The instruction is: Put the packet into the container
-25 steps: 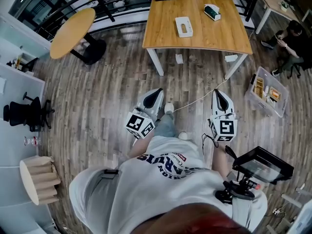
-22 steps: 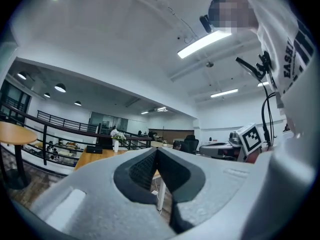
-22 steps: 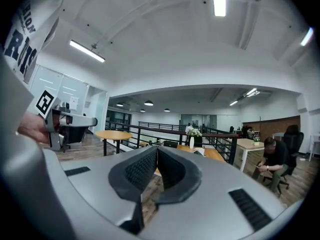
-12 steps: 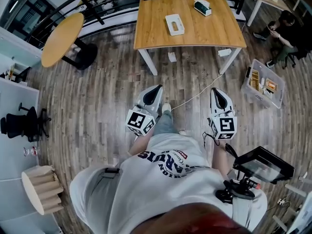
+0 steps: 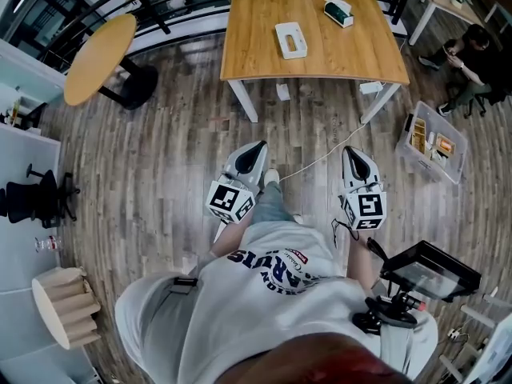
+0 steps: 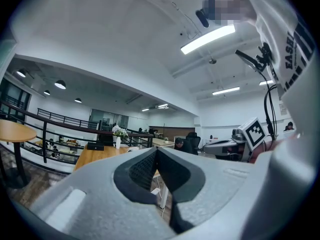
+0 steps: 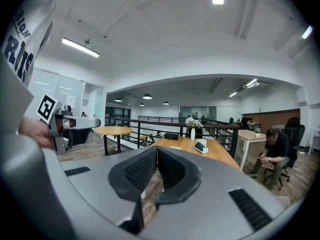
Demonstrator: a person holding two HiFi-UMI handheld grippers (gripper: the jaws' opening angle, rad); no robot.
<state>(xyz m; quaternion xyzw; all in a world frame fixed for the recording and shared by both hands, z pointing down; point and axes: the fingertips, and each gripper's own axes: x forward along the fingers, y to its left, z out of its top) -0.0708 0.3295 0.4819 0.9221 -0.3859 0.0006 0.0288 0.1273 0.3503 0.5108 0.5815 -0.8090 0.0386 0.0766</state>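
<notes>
Packet-shaped things, two of them, lie on the wooden counter ahead of me, and I cannot tell which one the task means. Going left to right, the white flat pack sits near the middle of the counter, a little toward its left edge, with a long dark slot in its top. The green-and-white pack lies toward the far right corner, well apart from the first; it is white on top with a dark green side.

My left hand-held gripper hangs over the wooden floor, short of the counter's near edge. Its jaws are closed, the dark ribbed pads meeting at the tips with nothing between them, as its own view shows. My right hand-held gripper is level with it and also short of the near edge. Its jaws are pressed together too and hold nothing. Neither one touches a pack or the counter.

One container, a clear plastic bin, stands on the floor beyond the counter's near right corner. A few orange and yellow things lie in it, too small to name.

The count: two hand-held grippers, two packs, one counter, one container. A white cable runs across the floor between my two hand-held grippers, toward the counter's right near leg.
</notes>
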